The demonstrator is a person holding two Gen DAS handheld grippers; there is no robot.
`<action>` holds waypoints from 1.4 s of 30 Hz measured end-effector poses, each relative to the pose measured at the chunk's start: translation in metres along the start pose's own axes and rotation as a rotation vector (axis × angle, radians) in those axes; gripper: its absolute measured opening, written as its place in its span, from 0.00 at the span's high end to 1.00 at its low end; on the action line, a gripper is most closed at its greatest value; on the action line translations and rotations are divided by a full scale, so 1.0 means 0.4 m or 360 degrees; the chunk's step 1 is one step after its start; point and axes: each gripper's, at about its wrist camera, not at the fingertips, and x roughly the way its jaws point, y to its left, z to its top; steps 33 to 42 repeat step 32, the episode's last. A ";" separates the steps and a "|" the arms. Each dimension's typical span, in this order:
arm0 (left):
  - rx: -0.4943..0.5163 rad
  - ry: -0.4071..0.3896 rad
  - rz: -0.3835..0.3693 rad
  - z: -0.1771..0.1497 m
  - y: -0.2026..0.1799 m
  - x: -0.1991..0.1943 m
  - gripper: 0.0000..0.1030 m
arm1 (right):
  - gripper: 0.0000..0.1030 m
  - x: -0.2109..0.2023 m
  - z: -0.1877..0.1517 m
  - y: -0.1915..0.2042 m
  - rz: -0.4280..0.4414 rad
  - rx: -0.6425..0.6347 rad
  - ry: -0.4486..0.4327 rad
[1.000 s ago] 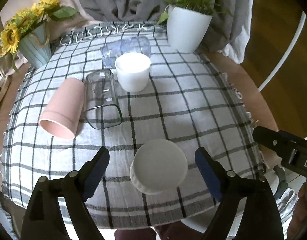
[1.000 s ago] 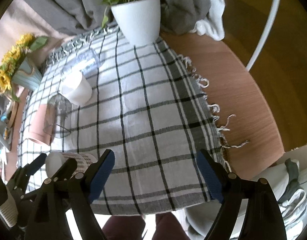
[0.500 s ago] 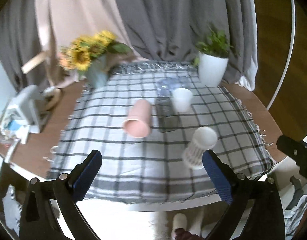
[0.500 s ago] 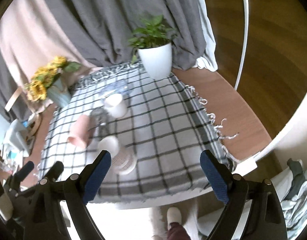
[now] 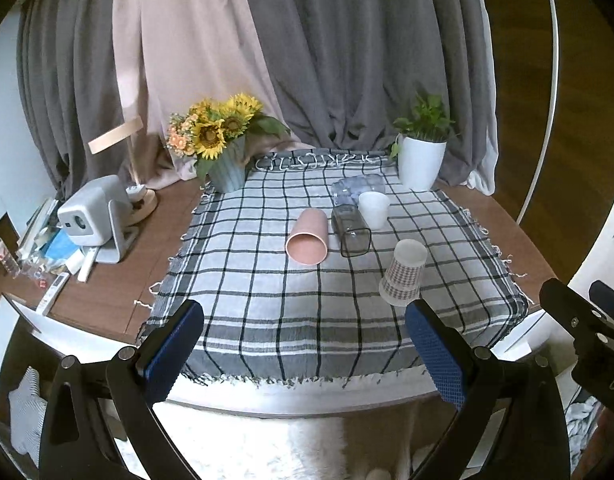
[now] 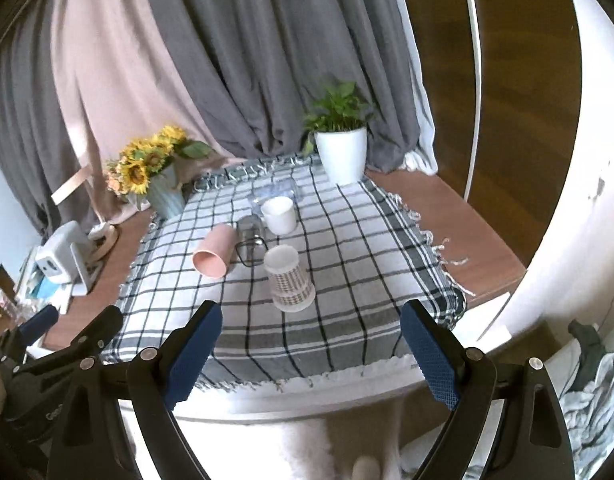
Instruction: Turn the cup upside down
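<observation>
A white cup with a houndstooth pattern [image 5: 403,276] stands upside down on the checked cloth [image 5: 267,280], near its front right; it also shows in the right wrist view [image 6: 289,278]. My left gripper [image 5: 305,350] is open and empty, held back off the table's front edge. My right gripper [image 6: 313,346] is open and empty, also back from the table. A pink cup [image 5: 307,236] and a clear glass [image 5: 351,231] lie on their sides mid-cloth. A white cup [image 5: 373,209] stands upright behind them.
A clear plastic cup [image 5: 357,188] lies behind the white cup. A white plant pot [image 5: 421,162] stands at the back right, a sunflower vase [image 5: 227,168] at the back left. A grey device [image 5: 95,212] and clutter sit on the wooden table left of the cloth.
Both grippers have pulled back and up from the table, so the whole cloth now shows. The patterned cup stands upside down where it was a second ago.
</observation>
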 end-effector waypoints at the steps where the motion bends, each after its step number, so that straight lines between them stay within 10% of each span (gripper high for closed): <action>1: -0.0007 -0.0003 0.0010 -0.004 0.000 -0.007 0.00 | 0.12 -0.011 -0.004 0.005 0.0005 -0.0015 -0.0017; 42: -0.0119 -0.0050 0.0001 -0.007 -0.015 -0.083 0.00 | 0.11 -0.079 -0.009 0.009 0.0041 -0.0081 -0.0061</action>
